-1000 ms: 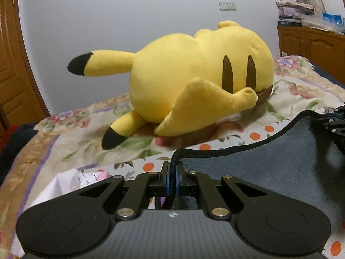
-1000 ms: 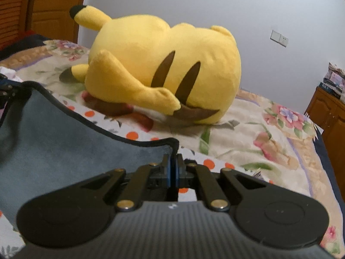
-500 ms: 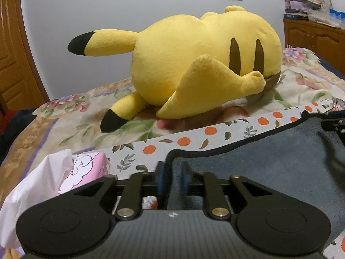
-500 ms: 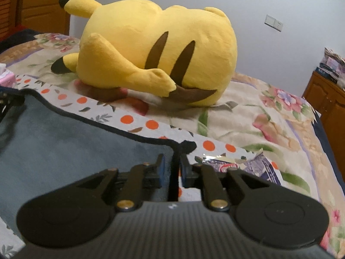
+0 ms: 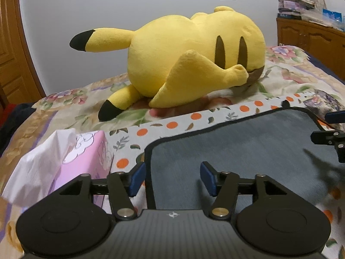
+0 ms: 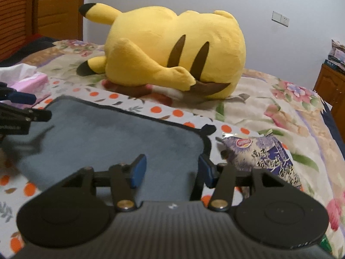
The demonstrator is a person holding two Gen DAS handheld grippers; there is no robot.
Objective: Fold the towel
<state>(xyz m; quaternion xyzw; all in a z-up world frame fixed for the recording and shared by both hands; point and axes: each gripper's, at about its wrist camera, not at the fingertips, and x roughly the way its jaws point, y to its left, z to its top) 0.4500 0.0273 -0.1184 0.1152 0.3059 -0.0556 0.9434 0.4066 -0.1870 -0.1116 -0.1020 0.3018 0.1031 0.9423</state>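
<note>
A blue-grey plush towel with a black bound edge [image 5: 237, 151] lies flat on the white bedsheet printed with orange dots and leaves [image 5: 172, 125], filling the lower right of the left wrist view and the lower left of the right wrist view. The left gripper [image 5: 172, 178] sits at the bottom centre of its frame with its blue-padded tongs spread wide apart, the towel's near left corner lying between them, gripped by neither. The right gripper [image 6: 171, 170] likewise has its tongs spread apart over the towel's right corner, holding nothing; the black edge passes just beside its right pad. A large yellow plush toy with black-tipped ears and brown back stripes [image 5: 194, 60] lies on the floral quilt [image 6: 280, 108] in the upper middle of both frames, apart from the towel. A pink tissue box with a white tissue sticking out [image 5: 71, 153] stands at lower left, just beside the left gripper. A crumpled purple snack bag [image 6: 265, 153] lies at right of the towel's corner
</note>
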